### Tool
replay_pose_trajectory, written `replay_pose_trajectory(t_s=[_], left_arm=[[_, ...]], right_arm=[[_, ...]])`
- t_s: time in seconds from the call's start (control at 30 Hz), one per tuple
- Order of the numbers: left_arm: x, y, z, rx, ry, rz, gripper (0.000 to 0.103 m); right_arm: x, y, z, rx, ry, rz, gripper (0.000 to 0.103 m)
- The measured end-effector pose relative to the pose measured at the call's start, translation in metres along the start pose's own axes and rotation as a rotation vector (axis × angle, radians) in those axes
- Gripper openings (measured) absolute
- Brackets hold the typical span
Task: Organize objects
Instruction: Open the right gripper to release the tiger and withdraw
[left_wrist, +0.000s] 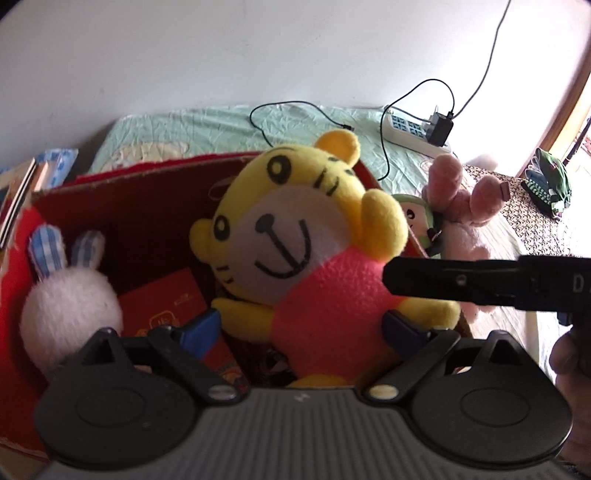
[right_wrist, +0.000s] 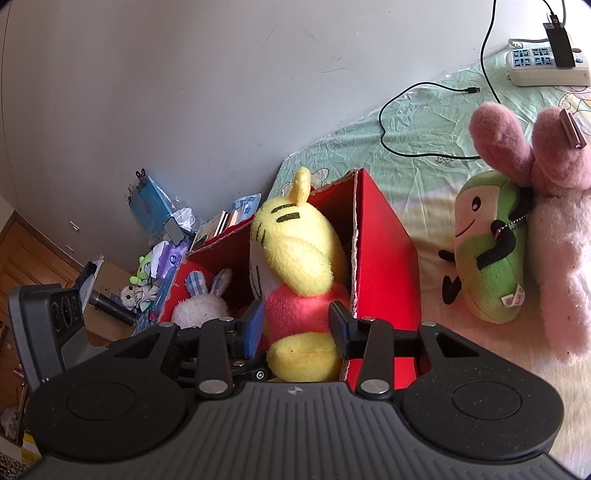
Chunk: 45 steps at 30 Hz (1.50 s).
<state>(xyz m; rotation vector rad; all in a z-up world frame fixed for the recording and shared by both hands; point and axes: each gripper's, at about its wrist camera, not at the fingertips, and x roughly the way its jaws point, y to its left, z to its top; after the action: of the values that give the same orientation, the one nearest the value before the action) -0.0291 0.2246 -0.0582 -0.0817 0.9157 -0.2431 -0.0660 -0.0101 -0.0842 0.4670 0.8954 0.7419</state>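
Note:
A yellow tiger plush in a pink shirt stands upright in an open red cardboard box on the bed. My left gripper is open wide, its fingers on either side of the tiger's pink body and clear of it. In the right wrist view the tiger is seen from the side, and my right gripper is shut on its lower body at the edge of the red box. One right finger reaches in from the right. A white bunny plush sits in the box's left corner.
A red booklet lies on the box floor. Beside the box, a green plush leans on a pink rabbit plush. A power strip and a black cable lie farther back. Cluttered items sit left of the bed.

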Motion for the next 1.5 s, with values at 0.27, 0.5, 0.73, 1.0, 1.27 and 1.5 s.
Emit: replay_pose_trajectory(t_s=[0.27, 0.5, 0.73, 1.0, 1.27, 1.5], left_arm=[[0.002, -0.010, 0.001, 0.006, 0.017, 0.066, 0.102], [0.001, -0.013, 0.002, -0.005, 0.034, 0.105, 0.103], [-0.003, -0.020, -0.001, 0.012, 0.024, 0.146, 0.103], [-0.004, -0.023, -0.003, 0.007, 0.024, 0.167, 0.103], [-0.003, -0.029, -0.005, 0.015, 0.022, 0.195, 0.103], [-0.003, -0.032, -0.007, 0.018, 0.017, 0.211, 0.103]], right_arm=[[-0.003, 0.004, -0.004, -0.026, -0.008, -0.014, 0.043], [-0.005, 0.006, -0.007, -0.046, -0.017, -0.021, 0.043], [-0.007, 0.007, -0.010, -0.070, -0.028, -0.020, 0.043], [-0.007, 0.007, -0.012, -0.079, -0.031, -0.014, 0.043], [-0.008, 0.004, -0.014, -0.075, -0.038, 0.005, 0.043], [-0.009, 0.005, -0.016, -0.097, -0.046, 0.014, 0.043]])
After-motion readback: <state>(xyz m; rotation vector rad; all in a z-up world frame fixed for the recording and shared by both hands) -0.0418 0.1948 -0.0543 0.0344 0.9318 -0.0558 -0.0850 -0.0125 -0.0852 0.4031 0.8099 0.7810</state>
